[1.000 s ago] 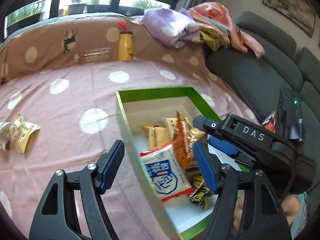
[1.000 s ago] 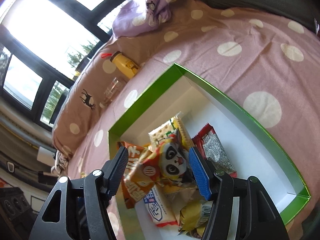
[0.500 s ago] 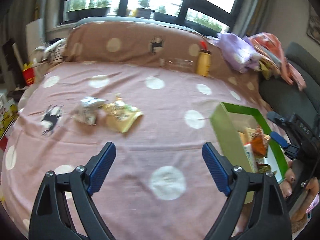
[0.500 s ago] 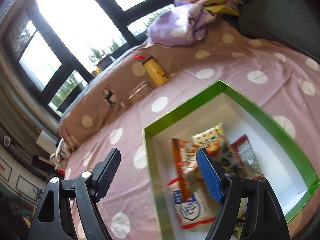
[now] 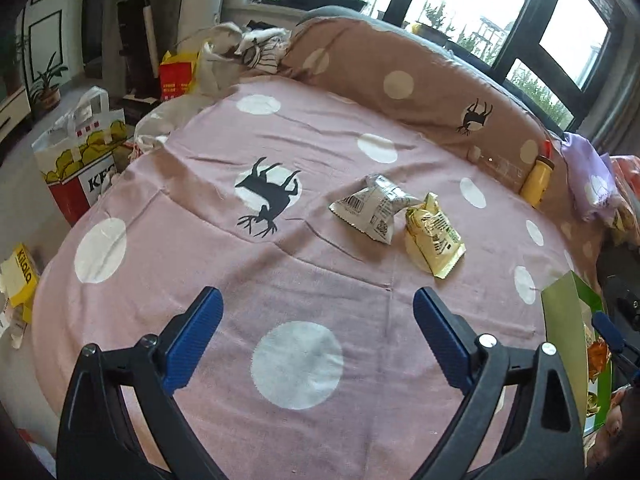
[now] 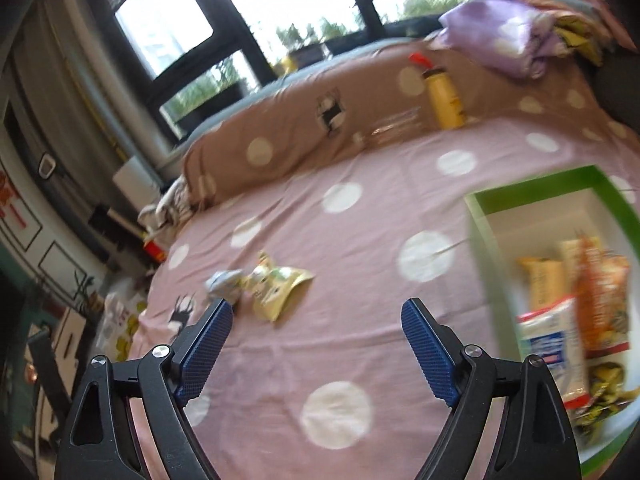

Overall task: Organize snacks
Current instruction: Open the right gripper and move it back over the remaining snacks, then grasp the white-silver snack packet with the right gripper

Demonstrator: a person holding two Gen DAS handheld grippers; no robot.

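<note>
Green box (image 6: pixel 540 184) — blurred, cropped.

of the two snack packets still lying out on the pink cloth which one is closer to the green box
The yellow packet. It lies on the side toward the green box, while the silver-grey packet touching it sits farther away, next to the deer print.

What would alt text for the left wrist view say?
An open claw hovers over a pink spotted cloth, empty. Ahead lie two snacks, a silver packet and a yellow packet, touching. A green box shows at the right edge.
</note>
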